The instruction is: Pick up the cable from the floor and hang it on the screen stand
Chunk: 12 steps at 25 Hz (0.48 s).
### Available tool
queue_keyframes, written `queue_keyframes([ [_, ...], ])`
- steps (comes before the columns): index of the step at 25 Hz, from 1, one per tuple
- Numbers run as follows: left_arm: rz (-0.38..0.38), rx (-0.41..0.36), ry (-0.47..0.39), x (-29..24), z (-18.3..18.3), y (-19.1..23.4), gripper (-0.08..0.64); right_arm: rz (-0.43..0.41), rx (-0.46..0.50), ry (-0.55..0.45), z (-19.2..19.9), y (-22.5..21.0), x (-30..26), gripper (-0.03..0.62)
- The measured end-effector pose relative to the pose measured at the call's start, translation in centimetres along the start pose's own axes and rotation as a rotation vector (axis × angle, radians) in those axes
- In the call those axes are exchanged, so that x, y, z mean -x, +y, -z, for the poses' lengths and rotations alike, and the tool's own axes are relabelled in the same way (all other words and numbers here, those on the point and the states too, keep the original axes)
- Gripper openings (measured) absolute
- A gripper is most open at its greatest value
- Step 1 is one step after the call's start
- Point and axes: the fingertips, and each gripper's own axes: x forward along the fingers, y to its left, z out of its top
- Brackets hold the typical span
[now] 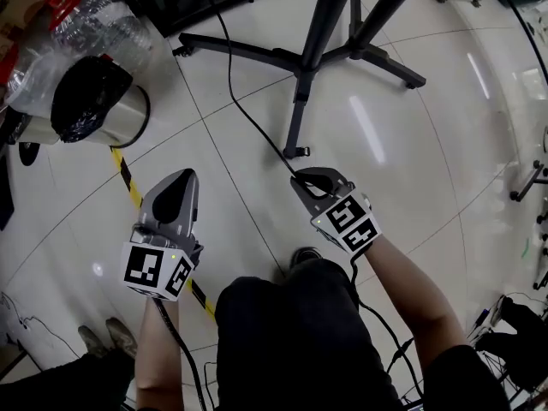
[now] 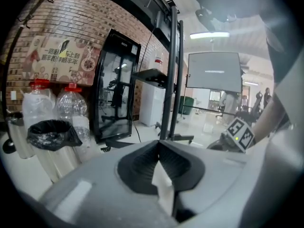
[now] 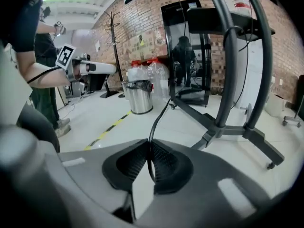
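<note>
Trailing beside the screen stand (image 1: 301, 58), the cable (image 1: 236, 99) was pinched in the right gripper (image 1: 312, 178), picked up but not yet hung; the left gripper (image 1: 175, 191) was closed, empty.

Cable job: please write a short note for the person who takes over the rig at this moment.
Right gripper: shut on the black cable, with the held part up off the floor.
Left gripper: shut, nothing in it, beside the right one.
Screen stand: just ahead; the cable runs off toward its base.
Done: cable picked up.
Left: carry the cable to the stand and hang it there; it is not yet on it.
</note>
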Motion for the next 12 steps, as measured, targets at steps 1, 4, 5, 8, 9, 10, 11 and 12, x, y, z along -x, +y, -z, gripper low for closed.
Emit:
queue_keyframes([
  [1, 0.003, 0.009, -0.006, 0.3, -1.5, -0.5, 0.005, 0.0, -0.015, -0.011, -1.2, 0.0, 1.3, 0.029],
  [4, 0.014, 0.019, -0.015, 1.5, -5.7, -2.3, 0.005, 0.004, -0.041, -0.031, -5.0, 0.3, 5.1, 0.029],
  [5, 0.019, 0.016, -0.012, 1.9, -7.0, -2.9, 0.005, 0.002, -0.044, -0.037, -6.3, 0.6, 6.3, 0.029],
  [8, 0.032, 0.024, -0.004, 3.1, -10.8, -4.7, 0.005, -0.006, -0.048, -0.058, -10.6, 1.7, 9.6, 0.029],
  [9, 0.035, 0.03, -0.003, 3.4, -12.0, -5.3, 0.006, -0.006, -0.041, -0.064, -12.0, 2.0, 10.6, 0.029],
  [10, 0.037, 0.035, -0.004, 3.8, -13.3, -5.8, 0.005, -0.007, -0.026, -0.07, -13.5, 2.4, 11.6, 0.029],
  [11, 0.038, 0.04, -0.004, 4.2, -14.6, -6.3, 0.006, -0.008, -0.008, -0.075, -15.0, 2.9, 12.7, 0.029],
  [12, 0.039, 0.043, -0.004, 4.7, -15.8, -6.7, 0.006, -0.012, 0.014, -0.079, -16.3, 3.5, 13.7, 0.029],
])
